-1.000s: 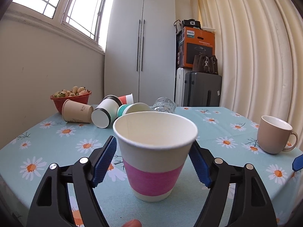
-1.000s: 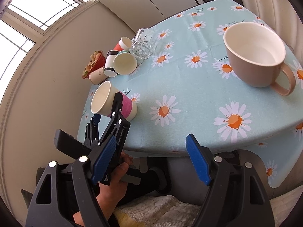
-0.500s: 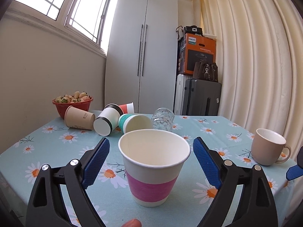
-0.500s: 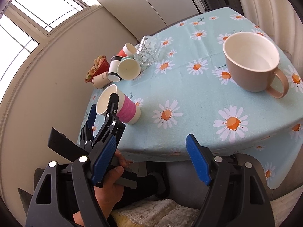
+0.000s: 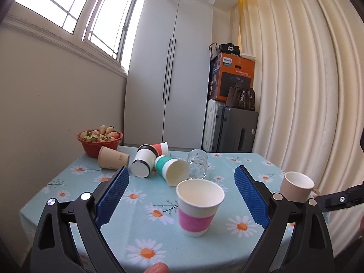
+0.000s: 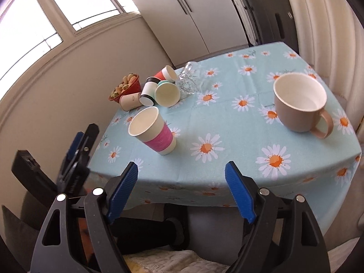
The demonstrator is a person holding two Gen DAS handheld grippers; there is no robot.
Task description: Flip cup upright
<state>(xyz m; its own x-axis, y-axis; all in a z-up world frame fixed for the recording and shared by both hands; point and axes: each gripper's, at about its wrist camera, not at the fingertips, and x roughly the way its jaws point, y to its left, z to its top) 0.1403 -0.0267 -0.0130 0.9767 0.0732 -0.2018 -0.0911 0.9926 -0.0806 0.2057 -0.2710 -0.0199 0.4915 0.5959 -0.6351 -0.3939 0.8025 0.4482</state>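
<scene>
A white paper cup with a pink band (image 5: 197, 209) stands upright near the front of the daisy tablecloth (image 5: 141, 204); it also shows in the right wrist view (image 6: 152, 133). My left gripper (image 5: 180, 198) is open and empty, drawn back from the cup, which stands free between and beyond its blue pads (image 5: 111, 195). It shows from the side in the right wrist view (image 6: 78, 150). My right gripper (image 6: 180, 193) is open and empty, held off the table's front edge.
Several paper cups lie on their sides at the back: a tan cup (image 5: 112, 161), a black-banded cup (image 5: 143, 163), a teal cup (image 5: 171, 172), a red cup (image 5: 161, 148). A glass tumbler (image 5: 197, 166), a red fruit bowl (image 5: 100, 142) and a beige mug (image 6: 300, 105) stand nearby.
My left gripper has opened wider and pulled back and up from the pink-banded cup, which stays upright on the table. My right gripper has tilted up toward the table.
</scene>
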